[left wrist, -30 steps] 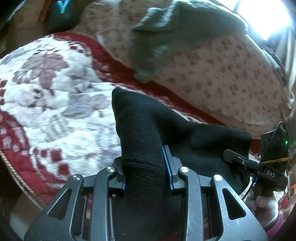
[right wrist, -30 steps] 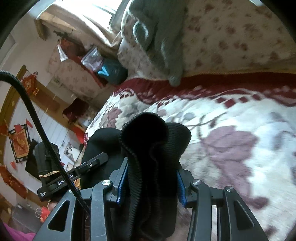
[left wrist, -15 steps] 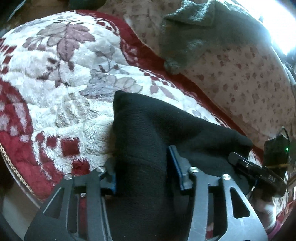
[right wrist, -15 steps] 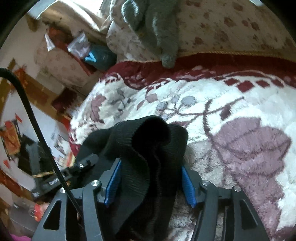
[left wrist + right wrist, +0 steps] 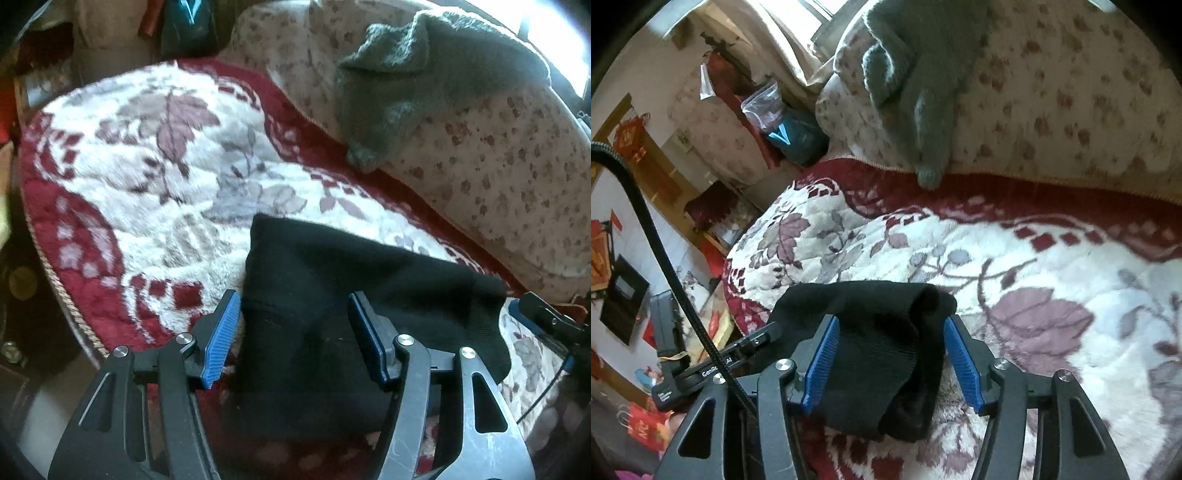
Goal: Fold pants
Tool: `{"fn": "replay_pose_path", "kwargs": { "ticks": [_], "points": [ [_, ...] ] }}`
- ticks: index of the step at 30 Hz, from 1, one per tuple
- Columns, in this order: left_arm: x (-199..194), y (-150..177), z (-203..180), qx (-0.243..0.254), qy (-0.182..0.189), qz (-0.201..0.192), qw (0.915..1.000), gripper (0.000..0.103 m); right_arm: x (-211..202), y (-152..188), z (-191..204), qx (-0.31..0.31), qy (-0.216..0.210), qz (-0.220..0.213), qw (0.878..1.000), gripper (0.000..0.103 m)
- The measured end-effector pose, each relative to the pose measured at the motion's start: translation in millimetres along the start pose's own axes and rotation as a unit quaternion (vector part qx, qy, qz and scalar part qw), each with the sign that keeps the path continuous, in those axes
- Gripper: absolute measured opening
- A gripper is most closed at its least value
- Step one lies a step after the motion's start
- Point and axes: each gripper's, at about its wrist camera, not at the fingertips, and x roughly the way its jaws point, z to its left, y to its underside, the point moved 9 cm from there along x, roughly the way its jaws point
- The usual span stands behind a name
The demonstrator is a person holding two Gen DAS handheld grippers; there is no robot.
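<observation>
The black knit pants (image 5: 332, 277) lie folded in a flat bundle on the red and white floral blanket (image 5: 166, 184). My left gripper (image 5: 291, 299) straddles one end of them, its jaws opening; the blue pads (image 5: 221, 332) stand clear of the cloth. In the right wrist view the other end of the pants (image 5: 875, 354) lies between the jaws of my right gripper (image 5: 892, 321), which is open, with a gap at its right pad (image 5: 962, 362). Each gripper shows at the edge of the other's view: the right gripper (image 5: 539, 314), the left gripper (image 5: 757, 339).
A grey knitted garment (image 5: 406, 81) hangs over a flowered quilt (image 5: 498, 166) behind the blanket. The bed's corded edge (image 5: 74, 317) runs at the left, with the floor below. A teal bag (image 5: 798, 136) and room clutter sit past the bed's far end.
Both grippers were shut on bunched ends of the pants; both have spread their jaws and let go, and the cloth has settled flat on the blanket.
</observation>
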Motion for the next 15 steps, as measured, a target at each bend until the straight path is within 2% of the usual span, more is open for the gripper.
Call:
{"fn": "replay_pose_path", "kwargs": {
  "ticks": [3, 8, 15],
  "points": [
    [-12.5, -1.9, -5.8, 0.002, -0.008, -0.017, 0.9998, 0.061, -7.2, -0.1, 13.5, -0.017, 0.0, -0.005, 1.0, 0.057],
    [-30.1, -1.1, -13.8, 0.009, -0.026, -0.039, 0.9989, 0.061, -6.4, 9.9, 32.6, -0.066, 0.025, 0.0, 0.998, 0.058],
    [-50.1, 4.7, -25.4, 0.029, -0.038, -0.059, 0.9971, 0.061, -3.6, 24.0, 48.3, -0.083, 0.022, 0.008, 0.996, 0.058]
  ]
}}
